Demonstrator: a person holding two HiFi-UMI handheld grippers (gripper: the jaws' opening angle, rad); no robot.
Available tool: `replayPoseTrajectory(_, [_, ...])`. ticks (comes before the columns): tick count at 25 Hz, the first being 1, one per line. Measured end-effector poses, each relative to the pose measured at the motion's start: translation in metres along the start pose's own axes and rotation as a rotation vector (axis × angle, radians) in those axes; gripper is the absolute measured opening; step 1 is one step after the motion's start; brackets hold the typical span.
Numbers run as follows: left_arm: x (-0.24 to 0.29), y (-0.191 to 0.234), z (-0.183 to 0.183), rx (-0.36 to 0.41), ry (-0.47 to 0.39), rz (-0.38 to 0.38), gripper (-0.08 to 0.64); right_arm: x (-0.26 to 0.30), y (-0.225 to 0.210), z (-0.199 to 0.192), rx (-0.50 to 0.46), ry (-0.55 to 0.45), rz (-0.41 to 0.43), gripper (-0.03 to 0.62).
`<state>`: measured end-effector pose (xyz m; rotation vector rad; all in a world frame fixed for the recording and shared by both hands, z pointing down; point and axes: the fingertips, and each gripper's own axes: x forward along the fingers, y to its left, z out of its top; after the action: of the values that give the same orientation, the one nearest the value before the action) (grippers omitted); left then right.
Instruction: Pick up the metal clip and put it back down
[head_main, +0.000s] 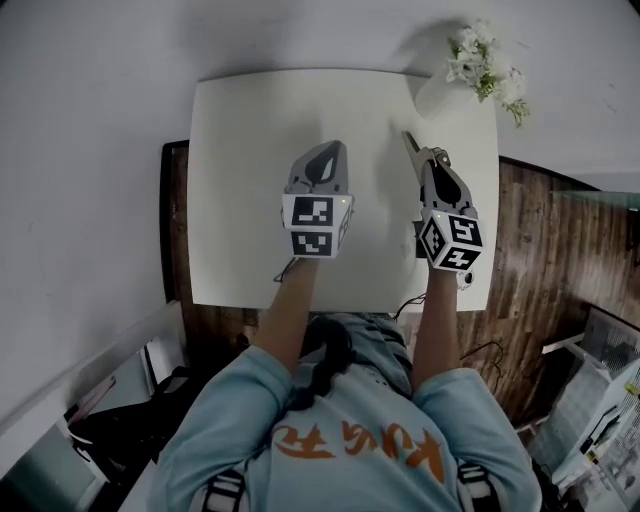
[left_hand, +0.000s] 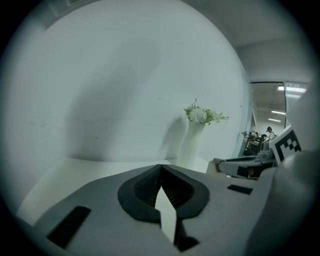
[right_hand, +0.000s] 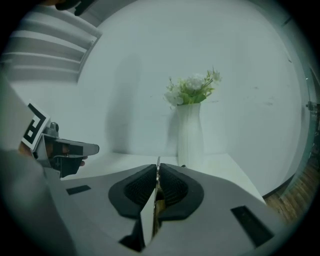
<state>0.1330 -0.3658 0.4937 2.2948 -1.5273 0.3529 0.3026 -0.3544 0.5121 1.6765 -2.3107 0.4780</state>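
1. One white vase (head_main: 440, 95) at the far right corner of the tabletop (head_main: 250, 150) holds white flowers (head_main: 485, 65).
2. Right gripper (right_hand: 157, 170) jaws pinch the metal clip (right_hand: 158, 161) over the tabletop. Its thin edge between the pads shows plainly only in the right gripper view.
3. Left gripper (left_hand: 160, 169) jaws are pressed together, with nothing between them.

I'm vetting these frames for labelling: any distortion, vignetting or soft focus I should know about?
Left gripper view: fisheye bowing, dark vignetted corners, vase soft. Right gripper view: same bowing; metal clip a thin blurred edge. Head view: sharpest, flat light, white table nearly washed out.
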Motion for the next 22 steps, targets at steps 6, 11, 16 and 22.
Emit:
replayPoseTrajectory(6, [0.031,0.009,-0.024,-0.025,0.07,0.036,0.02,0.05,-0.011,-0.02,0.002,0.051,0.075,0.038])
replayPoseTrajectory(11, [0.047,0.013,-0.034,-0.028,0.101,0.049,0.02,0.076,-0.018,-0.034,0.036,0.068,0.096,0.041])
replayPoseTrajectory(16, [0.053,0.018,-0.038,-0.027,0.103,0.073,0.02,0.091,-0.03,-0.051,0.098,0.11,0.05,0.054])
replayPoseTrajectory(22, [0.043,0.03,-0.033,-0.052,0.084,0.093,0.02,0.099,-0.04,-0.065,0.152,0.153,-0.001,0.095])
